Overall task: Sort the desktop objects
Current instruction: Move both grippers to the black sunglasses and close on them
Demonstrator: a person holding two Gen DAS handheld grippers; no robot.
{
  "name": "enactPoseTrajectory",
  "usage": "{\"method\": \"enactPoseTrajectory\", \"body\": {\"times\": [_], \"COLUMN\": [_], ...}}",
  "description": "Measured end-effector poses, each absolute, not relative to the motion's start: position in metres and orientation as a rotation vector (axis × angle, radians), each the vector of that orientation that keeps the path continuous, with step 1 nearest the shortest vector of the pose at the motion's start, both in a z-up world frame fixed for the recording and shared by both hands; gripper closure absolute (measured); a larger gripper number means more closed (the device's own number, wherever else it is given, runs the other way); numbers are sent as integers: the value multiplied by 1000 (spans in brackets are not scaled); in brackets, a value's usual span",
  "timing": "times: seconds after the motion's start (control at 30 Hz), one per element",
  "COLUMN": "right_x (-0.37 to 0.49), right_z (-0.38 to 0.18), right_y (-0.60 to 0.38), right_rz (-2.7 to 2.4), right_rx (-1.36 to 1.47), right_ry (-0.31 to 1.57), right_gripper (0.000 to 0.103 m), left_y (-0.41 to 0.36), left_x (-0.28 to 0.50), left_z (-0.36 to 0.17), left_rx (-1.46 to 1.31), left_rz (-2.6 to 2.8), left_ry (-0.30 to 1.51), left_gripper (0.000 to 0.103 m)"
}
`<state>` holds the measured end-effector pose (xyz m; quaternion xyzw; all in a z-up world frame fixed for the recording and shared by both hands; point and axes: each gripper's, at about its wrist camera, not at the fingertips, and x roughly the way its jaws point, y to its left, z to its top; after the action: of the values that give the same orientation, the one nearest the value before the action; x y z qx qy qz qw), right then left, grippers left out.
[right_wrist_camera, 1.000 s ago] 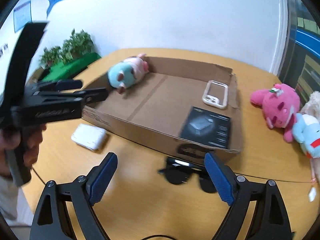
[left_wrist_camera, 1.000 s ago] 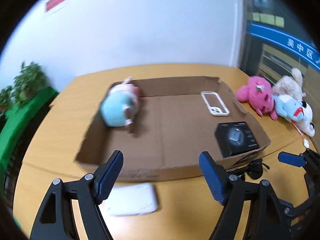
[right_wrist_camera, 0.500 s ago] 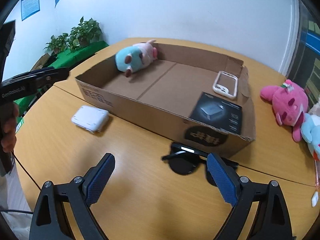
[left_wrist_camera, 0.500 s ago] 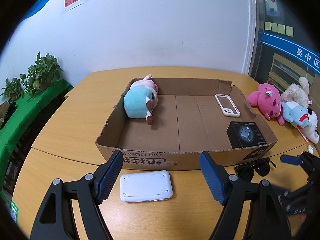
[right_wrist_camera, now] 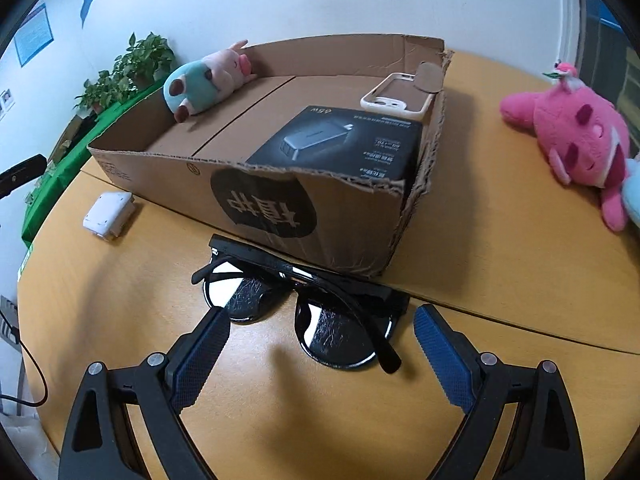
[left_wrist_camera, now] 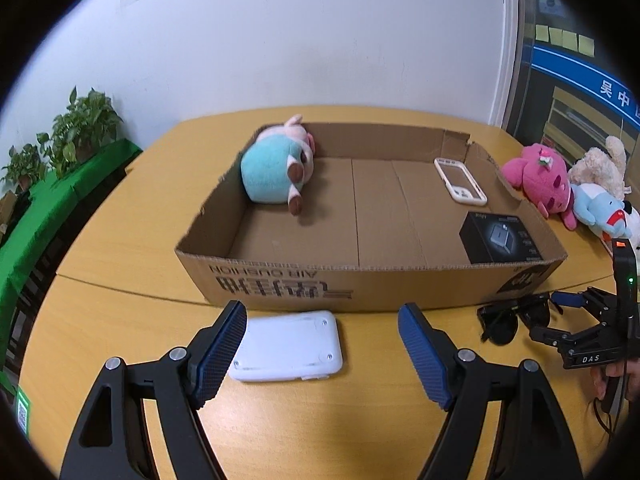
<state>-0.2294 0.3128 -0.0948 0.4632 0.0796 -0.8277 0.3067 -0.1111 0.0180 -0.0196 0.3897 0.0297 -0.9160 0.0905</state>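
Observation:
A shallow cardboard box (left_wrist_camera: pixel 304 292) (right_wrist_camera: pixel 168 160) on the wooden table holds a teal-and-pink plush pig (left_wrist_camera: pixel 276 170) (right_wrist_camera: pixel 200 84), a white phone case (left_wrist_camera: pixel 460 186) (right_wrist_camera: pixel 396 98) and a black charger box (left_wrist_camera: pixel 500 238) (right_wrist_camera: pixel 340 144). In front of it lie a white flat device (left_wrist_camera: pixel 286 346) (right_wrist_camera: pixel 108 214) and black sunglasses (left_wrist_camera: pixel 508 316) (right_wrist_camera: pixel 296 312). My left gripper (left_wrist_camera: pixel 322 356) is open just above the white device. My right gripper (right_wrist_camera: pixel 320 360) (left_wrist_camera: pixel 560 320) is open, its blue pads either side of the sunglasses without touching them.
A pink plush (left_wrist_camera: pixel 538 178) (right_wrist_camera: pixel 576 132), a cream plush (left_wrist_camera: pixel 600 164) and a blue-and-white plush (left_wrist_camera: pixel 600 210) lie right of the box. Potted plants (left_wrist_camera: pixel 80 124) on a green-covered ledge stand at the left. A cable (right_wrist_camera: pixel 28 380) runs off the table's left edge.
Both grippers came down and closer to the table. The right one dropped from well above the sunglasses to straddling them. The left now hangs over the white device. Neither pair of jaws changed width.

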Motion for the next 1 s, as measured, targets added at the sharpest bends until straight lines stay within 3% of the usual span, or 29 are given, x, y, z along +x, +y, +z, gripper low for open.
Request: {"method": "enactPoseTrajectory", "body": {"times": [0.33, 0.53, 0.6, 0.67, 0.7, 0.93, 1.0], "right_x": [-133, -154, -169, -179, -181, -154, -147], "right_z": [-84, -57, -67, -87, -93, -103, -104], "right_y": [264, 269, 266, 261, 259, 240, 240], "right_rz": [-1978, -2168, -2173, -2160, -2149, -2196, -2232], "right_rx": [1165, 1101, 1137, 1242, 1271, 1318, 1342], "right_ry": [302, 225, 219, 233, 232, 200, 139], "right_gripper": [9, 10, 22, 56, 63, 75, 75], "left_y": [12, 24, 30, 37, 39, 60, 68], "left_x": [-109, -120, -124, -130, -132, -152, -159], "left_z": [-55, -70, -72, -74, -75, -93, -102], "left_rx": [1326, 1468, 1510, 1545, 1558, 1708, 1783], "left_rz": [-2727, -2816, -2853, -2881, -2895, -2943, -2934], "left_ry": [174, 357, 409, 461, 485, 716, 778], "left_gripper": [25, 25, 25, 25, 25, 27, 38]}}
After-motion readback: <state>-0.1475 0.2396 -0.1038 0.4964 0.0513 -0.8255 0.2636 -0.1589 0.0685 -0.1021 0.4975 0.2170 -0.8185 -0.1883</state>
